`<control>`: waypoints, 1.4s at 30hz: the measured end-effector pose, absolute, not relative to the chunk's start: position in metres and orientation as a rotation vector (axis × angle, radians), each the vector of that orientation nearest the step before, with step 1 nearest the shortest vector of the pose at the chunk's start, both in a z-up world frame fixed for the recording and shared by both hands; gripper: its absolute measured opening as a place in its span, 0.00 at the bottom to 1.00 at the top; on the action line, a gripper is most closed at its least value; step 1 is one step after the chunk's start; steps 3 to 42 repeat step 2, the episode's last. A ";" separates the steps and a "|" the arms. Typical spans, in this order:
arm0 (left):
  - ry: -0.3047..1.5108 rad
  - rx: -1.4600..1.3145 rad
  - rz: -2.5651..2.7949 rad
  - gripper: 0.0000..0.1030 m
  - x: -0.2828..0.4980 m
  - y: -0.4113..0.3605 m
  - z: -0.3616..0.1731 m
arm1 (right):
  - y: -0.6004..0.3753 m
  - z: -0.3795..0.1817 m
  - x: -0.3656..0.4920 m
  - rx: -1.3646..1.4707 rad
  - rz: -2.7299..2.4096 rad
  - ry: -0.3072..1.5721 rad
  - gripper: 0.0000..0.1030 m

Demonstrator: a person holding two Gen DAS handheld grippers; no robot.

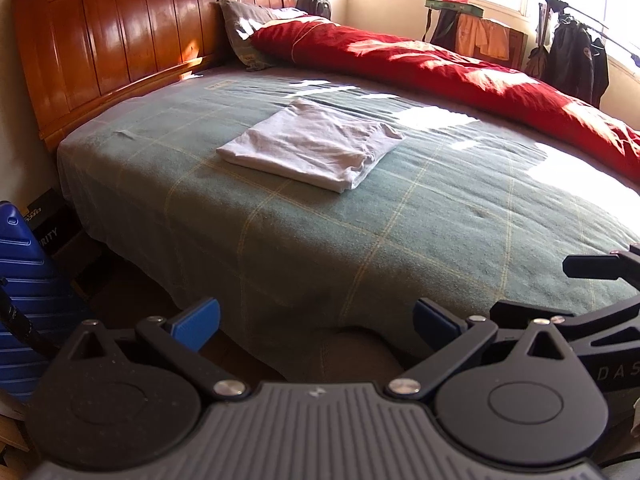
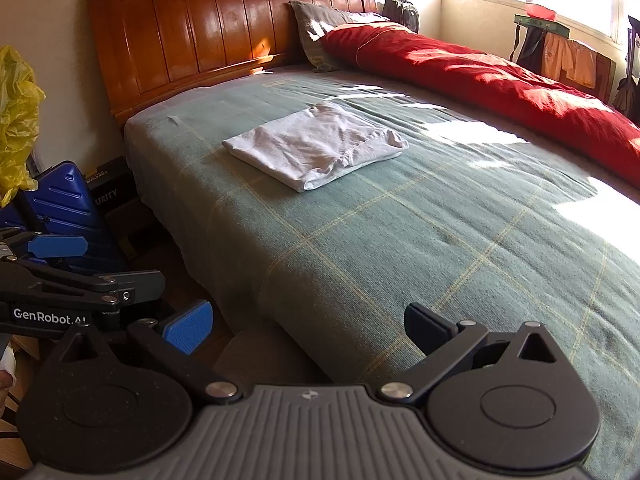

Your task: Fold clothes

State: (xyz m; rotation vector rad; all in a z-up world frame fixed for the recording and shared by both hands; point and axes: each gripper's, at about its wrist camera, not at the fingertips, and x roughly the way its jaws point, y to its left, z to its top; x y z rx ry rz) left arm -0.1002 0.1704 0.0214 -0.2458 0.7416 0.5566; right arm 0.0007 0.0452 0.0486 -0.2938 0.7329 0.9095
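Left gripper: I see my left gripper point(image 1: 316, 326) held off the near edge of the bed, its blue-padded fingers point(image 1: 196, 328) spread wide apart with nothing between them. In the right wrist view it shows at the far left point(image 2: 60, 246), carrying a "GenRobot.AI" label.

Right gripper: my right gripper point(image 2: 308, 326) is likewise spread wide and empty, hanging over the bed's near edge. Its black linkage pokes into the left wrist view at the right border point(image 1: 600, 266).

Garment: a white folded garment point(image 1: 312, 144) lies flat on the blanket as a neat rectangle with layered edges visible at its near corner. It sits in the middle of the bed's near half, well apart from both grippers.

Bed surface: a green blanket with thin pale checks point(image 1: 400, 220) covers the mattress; sunlight falls in bright patches on its right part.

Beyond the garment: a red duvet point(image 1: 440, 64) is bunched along the far side of the bed, with a grey pillow point(image 1: 244, 28) leaning on the wooden headboard point(image 1: 120, 28).

Beside the bed: a blue ribbed suitcase point(image 2: 64, 200) stands on the floor by the headboard end, and I can see a yellow plastic bag point(image 2: 18, 120) above it.

Window side: clothes hang near the bright window point(image 1: 572, 60).
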 end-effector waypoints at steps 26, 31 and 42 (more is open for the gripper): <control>0.739 -0.240 0.556 0.99 -0.100 0.170 0.022 | 0.045 0.049 0.001 -0.294 0.907 0.732 1.00; 0.739 -0.240 0.556 0.99 -0.100 0.170 0.022 | 0.045 0.049 0.001 -0.294 0.907 0.732 1.00; 0.739 -0.240 0.556 0.99 -0.100 0.170 0.022 | 0.045 0.049 0.001 -0.294 0.907 0.732 1.00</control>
